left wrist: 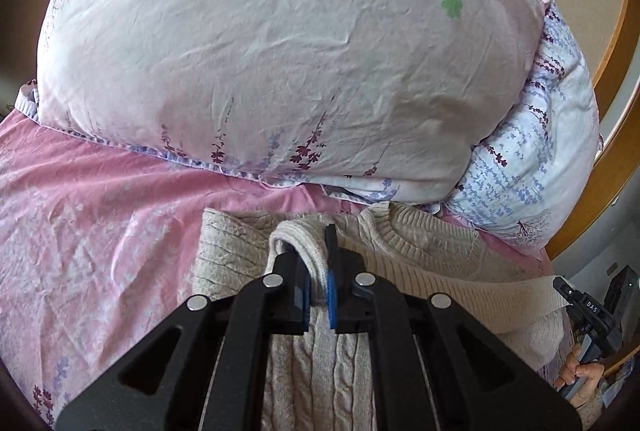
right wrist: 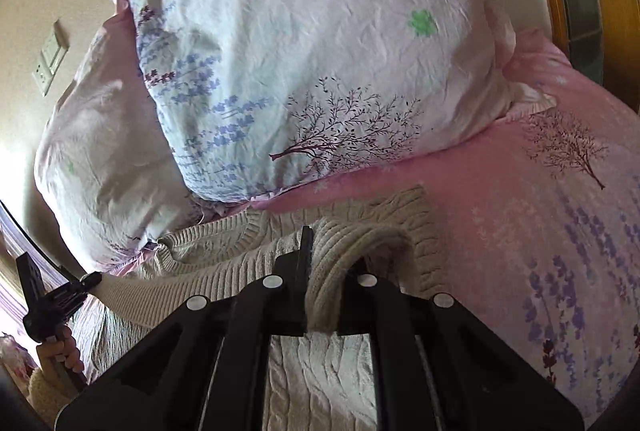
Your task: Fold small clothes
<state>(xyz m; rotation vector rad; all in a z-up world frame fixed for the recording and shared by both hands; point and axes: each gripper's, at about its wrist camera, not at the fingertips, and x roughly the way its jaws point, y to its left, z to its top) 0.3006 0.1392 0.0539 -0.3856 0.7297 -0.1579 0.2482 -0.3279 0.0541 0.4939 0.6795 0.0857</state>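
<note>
Your left gripper (left wrist: 319, 295) is clamped nearly closed on a rolled, ribbed edge of the sweater (left wrist: 312, 371); the blue pads (left wrist: 331, 301) press the knit from either side, and the pinched fold humps up above the fingertips. Your right gripper (right wrist: 322, 295) is likewise pinched tight on a bunched ribbed edge of the same sweater (right wrist: 316, 375), the fold arching over its right finger.

Sweater: cream cable-knit, lying on the pink bedsheet (left wrist: 92, 243), its cabled body running under both tools toward you. Ribbed neckline (left wrist: 404, 223) sits at the sweater's far edge, close to the pillows. A ribbed band stretches taut across the sweater between your two grips; in the left view it runs out to the other gripper (left wrist: 576, 305) at the sweater's right edge, in the right view to the other gripper (right wrist: 56, 295) at its left edge.

Beyond the sweater: a large pale floral pillow (left wrist: 280, 63), with a second blue-flowered pillow (left wrist: 532, 167) tucked under it. Wooden bed frame (left wrist: 616, 43) curves past the pillows. A wall outlet plate (right wrist: 50, 59) shows beyond them.
</note>
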